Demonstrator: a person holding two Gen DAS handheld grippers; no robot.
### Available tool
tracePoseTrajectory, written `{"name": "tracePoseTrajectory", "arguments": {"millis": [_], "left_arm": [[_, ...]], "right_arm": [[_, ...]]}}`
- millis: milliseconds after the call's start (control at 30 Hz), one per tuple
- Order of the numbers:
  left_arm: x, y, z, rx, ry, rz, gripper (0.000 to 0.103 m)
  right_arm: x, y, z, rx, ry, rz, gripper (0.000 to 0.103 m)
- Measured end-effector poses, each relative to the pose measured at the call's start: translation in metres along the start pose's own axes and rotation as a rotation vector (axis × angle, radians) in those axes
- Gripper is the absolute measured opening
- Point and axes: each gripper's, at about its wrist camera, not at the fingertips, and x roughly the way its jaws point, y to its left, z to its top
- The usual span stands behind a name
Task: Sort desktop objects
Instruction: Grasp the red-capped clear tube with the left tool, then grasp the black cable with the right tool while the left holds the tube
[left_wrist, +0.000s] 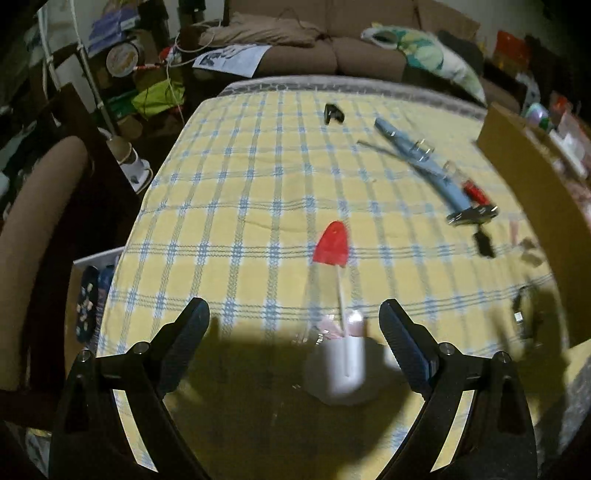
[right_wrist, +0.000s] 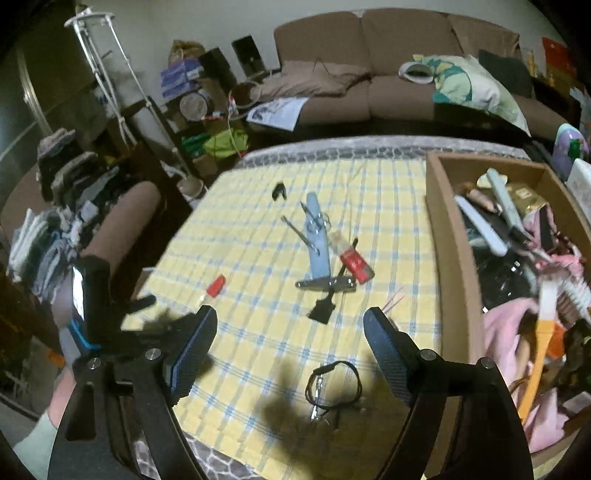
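Presently my left gripper (left_wrist: 291, 314) hangs released just behind the red-headed white tool (left_wrist: 341, 295), my right gripper (right_wrist: 290, 321) equally spread; I judge centring on its handle prudent.

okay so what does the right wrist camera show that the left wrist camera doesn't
Only the right wrist view looks down into the cardboard box, packed with combs, a brush and pink cloth, and shows the black cord loop lying between the open right gripper fingers. Only the left wrist view shows the white cup close between the open left gripper fingers. Both show the checked tablecloth, the red spatula, the light blue tool, the red tube, the small black clip and the brown sofa.
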Motion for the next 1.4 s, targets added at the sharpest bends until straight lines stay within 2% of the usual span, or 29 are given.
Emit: {"name": "tracePoseTrajectory", "arguments": {"millis": [133,200,267,300,333,433,567,667,833,1067,1133,1200,1233,1267,1400], "left_arm": [[0.018,-0.008,-0.005,0.052,0.052,0.033,0.092],[0.023,-0.011,-0.01,0.055,0.062,-0.015,0.084],[0.02,-0.01,-0.01,0.021,0.057,-0.076,0.048],[0.017,-0.012,-0.009,0.025,0.054,-0.07,0.034],[0.016,-0.014,-0.01,0.031,0.052,-0.077,0.008],[0.014,-0.01,-0.01,-0.021,0.058,-0.138,0.007],[0.004,0.014,-0.009,-0.2,0.05,-0.331,0.005],[-0.012,0.031,-0.002,-0.282,0.008,-0.408,0.005],[-0.03,0.048,0.008,-0.343,-0.052,-0.456,0.005],[-0.031,0.049,0.012,-0.356,-0.059,-0.506,0.005],[-0.034,0.048,0.013,-0.352,-0.067,-0.515,0.005],[-0.037,0.048,0.015,-0.353,-0.075,-0.53,0.005],[-0.038,0.048,0.016,-0.355,-0.077,-0.533,0.005],[-0.039,0.048,0.016,-0.358,-0.08,-0.539,0.005],[-0.042,0.048,0.015,-0.363,-0.083,-0.549,0.005]], "right_arm": [[0.02,0.0,-0.013,0.006,0.031,-0.003,0.084],[0.03,-0.001,-0.016,0.014,0.058,0.006,0.084],[0.036,0.0,-0.017,0.009,0.07,0.001,0.084],[0.038,0.001,-0.017,0.008,0.075,0.008,0.084],[0.039,0.0,-0.017,0.012,0.077,0.014,0.084],[0.041,-0.002,-0.017,0.02,0.079,0.014,0.084],[0.042,-0.006,-0.019,0.026,0.086,0.012,0.084],[0.042,-0.009,-0.018,0.027,0.099,0.027,0.084],[0.052,-0.012,-0.022,0.007,0.151,0.048,0.084],[0.081,-0.022,-0.049,-0.085,0.246,-0.105,0.081],[0.09,-0.026,-0.059,-0.102,0.277,-0.127,0.073],[0.088,-0.02,-0.064,-0.166,0.255,-0.171,0.049],[0.087,-0.015,-0.065,-0.195,0.257,-0.17,0.03],[0.085,-0.01,-0.066,-0.215,0.258,-0.133,0.008],[0.08,0.003,-0.069,-0.263,0.23,-0.137,0.006]]}}
